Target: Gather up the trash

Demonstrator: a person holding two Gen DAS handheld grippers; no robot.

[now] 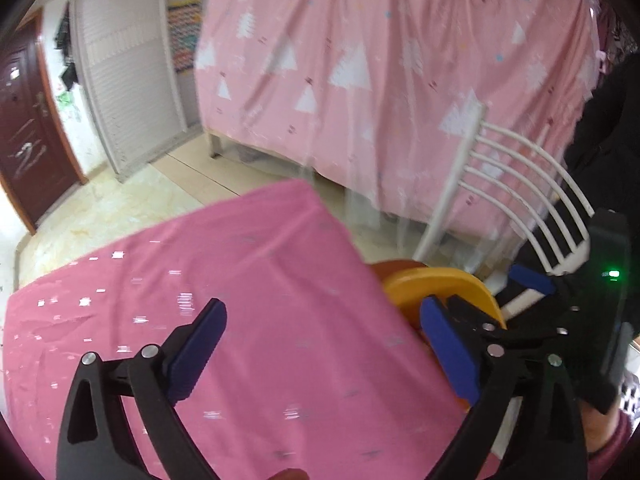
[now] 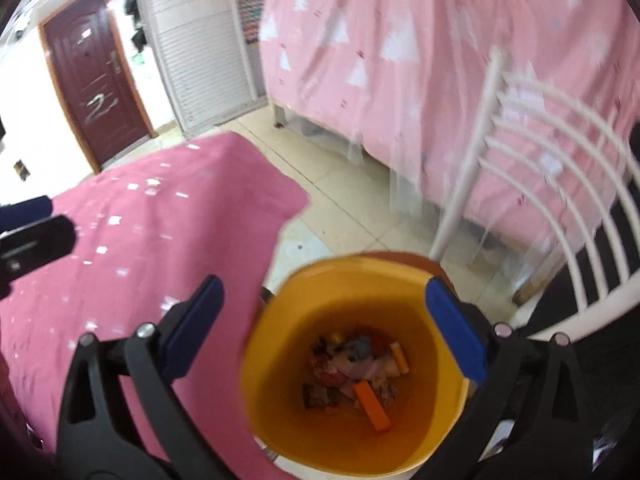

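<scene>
Right wrist view: right gripper (image 2: 320,316) fingers spread wide, nothing held, above orange bin (image 2: 404,436) beside pink-clothed desk (image 2: 132,248); trash (image 2: 356,368) at bin bottom. Left gripper (image 1: 324,344) likewise released, empty, over desk.

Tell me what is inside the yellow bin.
The yellow bin holds a heap of mixed scraps at its bottom, an orange stick lying on top. Whatever sits beneath the heap is covered. The rest is too blurred to name.

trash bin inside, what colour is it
Yellow-orange trash bin, best seen in the right wrist view.
</scene>
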